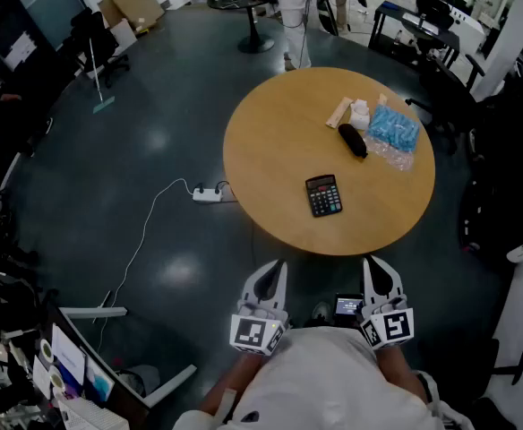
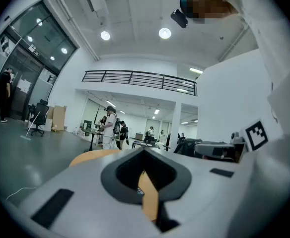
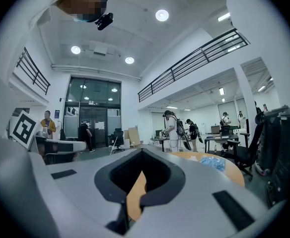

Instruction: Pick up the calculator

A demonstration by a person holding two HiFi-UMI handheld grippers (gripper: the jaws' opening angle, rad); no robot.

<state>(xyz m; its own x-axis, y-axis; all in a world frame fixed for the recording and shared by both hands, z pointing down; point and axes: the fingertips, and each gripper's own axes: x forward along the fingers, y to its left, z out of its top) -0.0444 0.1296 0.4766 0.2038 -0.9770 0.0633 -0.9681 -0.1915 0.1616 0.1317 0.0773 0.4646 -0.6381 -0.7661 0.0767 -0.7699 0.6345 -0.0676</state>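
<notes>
So far: nothing of the task looks done. The calculator (image 1: 323, 195) lies flat on the round table (image 1: 260, 164) and no claw touches it.
Calculator place: on the near half of the table with the keys up and bare wood all around it.
Other things: a black pouch (image 1: 352, 140), a blue packet (image 1: 394, 128) and a small white item (image 1: 360, 115) lie close together on the far right part of the table, well apart from the calculator.
Left to do: I judge that the whole pick remains, that is to reach forward over the table edge, open one claw, close it on the calculator and lift.
Left claw (image 1: 271, 272): the jaws are together and nothing is between them. Its own view shows only a thin seam.
Right claw (image 1: 379, 268): the jaws are also pressed together and empty.
Hands pose: both claws are held side by side close to the person's body, on the near side of the table edge. They point level and forward toward the table.
Line to target: the calculator lies ahead, roughly between the two claws, so either one seems able to take it.
</notes>
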